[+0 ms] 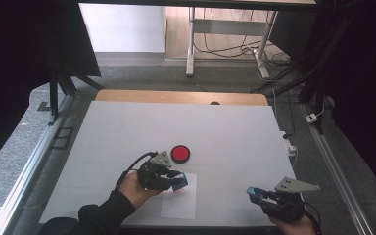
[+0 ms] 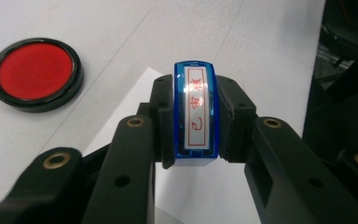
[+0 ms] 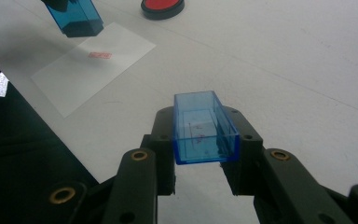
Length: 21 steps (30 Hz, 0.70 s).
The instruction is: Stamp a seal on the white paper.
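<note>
Blue plastic is what I have in both grippers. Nearest me, my right gripper (image 1: pixel 255 192) is clamped on the clear blue cap (image 3: pixel 204 128), an open-topped box with faint red smudges inside; it hangs low over the bare desk (image 1: pixel 235 132), well to the right of the sheet of paper (image 1: pixel 178 203) and apart from it.

My left gripper (image 1: pixel 178 180) is clenched on the stamp (image 2: pixel 196 112) itself, a blue-cased block with a white label printed in red characters inside a red frame. In the right gripper view the stamp hovers just over the far end of the paper, not touching it, and a small red rectangular print (image 3: pixel 99 55) already lies on the paper beside it. So I judge the stamping itself to be done and the stamp lifted clear.

Beyond the paper sits the round red ink pad (image 1: pixel 180 153) in its black rim, lid off, just past my left gripper.

The step in hand, as I read it, is putting cap and stamp back together. That calls for bringing the two grippers toward each other over the paper, turning the cap's open mouth to face the stamp's inked face, lining up the long sides, and pushing straight home without loosening either grip. A skewed approach would likely jam a corner or smear ink on the cap wall.
</note>
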Motion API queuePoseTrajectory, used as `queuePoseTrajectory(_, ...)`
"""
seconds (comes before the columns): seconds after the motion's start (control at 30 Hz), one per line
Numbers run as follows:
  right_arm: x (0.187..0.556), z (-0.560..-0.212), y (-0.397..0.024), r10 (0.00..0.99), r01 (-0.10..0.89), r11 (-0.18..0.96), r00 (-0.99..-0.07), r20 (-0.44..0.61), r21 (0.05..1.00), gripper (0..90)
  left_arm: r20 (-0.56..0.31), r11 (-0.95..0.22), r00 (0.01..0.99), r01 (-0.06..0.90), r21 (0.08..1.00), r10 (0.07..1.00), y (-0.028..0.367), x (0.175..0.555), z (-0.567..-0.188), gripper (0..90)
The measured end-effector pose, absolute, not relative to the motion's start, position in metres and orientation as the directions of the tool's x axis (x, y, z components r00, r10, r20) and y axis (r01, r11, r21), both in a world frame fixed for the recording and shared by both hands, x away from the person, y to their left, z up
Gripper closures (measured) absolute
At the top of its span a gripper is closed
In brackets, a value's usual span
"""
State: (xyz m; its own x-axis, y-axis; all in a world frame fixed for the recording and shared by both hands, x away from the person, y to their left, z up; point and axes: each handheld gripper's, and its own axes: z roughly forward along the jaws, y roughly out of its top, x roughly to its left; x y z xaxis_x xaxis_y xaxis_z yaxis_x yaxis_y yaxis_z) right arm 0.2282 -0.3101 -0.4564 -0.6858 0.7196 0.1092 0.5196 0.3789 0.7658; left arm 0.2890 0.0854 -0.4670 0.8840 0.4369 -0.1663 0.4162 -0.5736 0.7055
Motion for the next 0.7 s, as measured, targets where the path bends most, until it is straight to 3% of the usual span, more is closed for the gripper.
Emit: queuePoseTrajectory(0.7,0.228,-0.456,-0.310,0.717,0.520,0.379,-0.688,0.112,0.766,67.8,-0.220,-0.468,0.894,0.399,0.789,0.391,0.112,0.288,-0.440,70.3)
